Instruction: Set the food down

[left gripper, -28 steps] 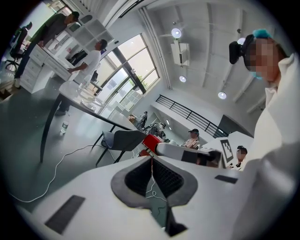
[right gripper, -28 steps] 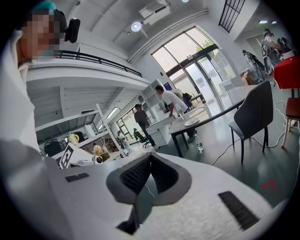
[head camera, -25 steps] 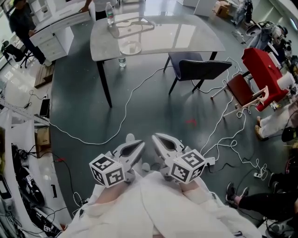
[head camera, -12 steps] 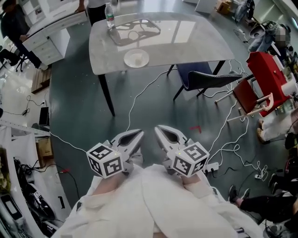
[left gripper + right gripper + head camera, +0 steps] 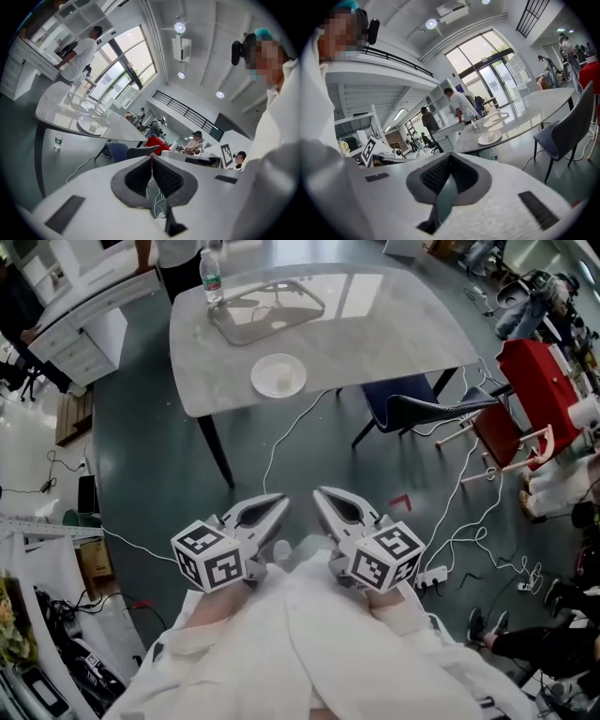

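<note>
Both grippers are held close in front of the person's white sleeves, over the dark floor and short of the table. The left gripper (image 5: 279, 502) is shut with nothing between its pads (image 5: 151, 158). The right gripper (image 5: 321, 494) is shut too, its jaws empty (image 5: 450, 155). Ahead stands a grey table (image 5: 394, 329) with a white plate (image 5: 278, 376) near its front edge; the same plate (image 5: 89, 125) (image 5: 490, 137) shows in both gripper views. I see no food in either gripper.
A clear tray (image 5: 267, 307) and a water bottle (image 5: 213, 276) sit further back on the table. A dark chair (image 5: 422, 407) stands at its right side, with a red seat (image 5: 534, 371) beyond. White cables (image 5: 281, 442) trail across the floor. A bottle (image 5: 57, 141) stands under the table. People stand by white cabinets (image 5: 75, 329).
The table and plate have come nearer and lower in the head view. Both grippers stay shut and side by side.
</note>
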A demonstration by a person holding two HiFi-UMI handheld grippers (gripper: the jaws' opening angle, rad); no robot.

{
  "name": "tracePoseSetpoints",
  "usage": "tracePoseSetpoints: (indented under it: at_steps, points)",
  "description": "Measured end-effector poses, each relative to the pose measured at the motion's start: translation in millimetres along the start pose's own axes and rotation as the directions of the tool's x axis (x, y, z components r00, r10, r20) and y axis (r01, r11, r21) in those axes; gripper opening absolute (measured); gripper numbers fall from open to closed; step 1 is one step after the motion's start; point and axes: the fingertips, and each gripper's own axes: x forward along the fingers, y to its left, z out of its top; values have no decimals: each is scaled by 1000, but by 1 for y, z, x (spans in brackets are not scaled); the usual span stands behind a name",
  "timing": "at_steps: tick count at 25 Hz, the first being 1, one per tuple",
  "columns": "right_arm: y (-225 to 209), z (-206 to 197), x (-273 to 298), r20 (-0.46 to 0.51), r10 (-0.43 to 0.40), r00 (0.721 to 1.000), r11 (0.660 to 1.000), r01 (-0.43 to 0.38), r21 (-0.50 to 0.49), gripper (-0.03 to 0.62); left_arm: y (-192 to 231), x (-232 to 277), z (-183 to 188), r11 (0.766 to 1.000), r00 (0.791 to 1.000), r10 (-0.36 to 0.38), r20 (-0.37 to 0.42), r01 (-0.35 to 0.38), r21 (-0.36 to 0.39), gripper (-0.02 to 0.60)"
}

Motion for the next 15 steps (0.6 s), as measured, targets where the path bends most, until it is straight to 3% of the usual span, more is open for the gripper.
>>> tracePoseSetpoints:
  at_steps: [6, 15]
  points:
    - [-15, 3, 17, -22, -10, 1000, 998, 12, 64, 2, 18, 8, 5, 1000, 1000, -9, -18, 9, -22, 19]
    - [-36, 24, 62, -44, 24, 999, 998, -21, 54, 2, 60, 22, 34, 999, 999, 43, 13, -43, -28, 18]
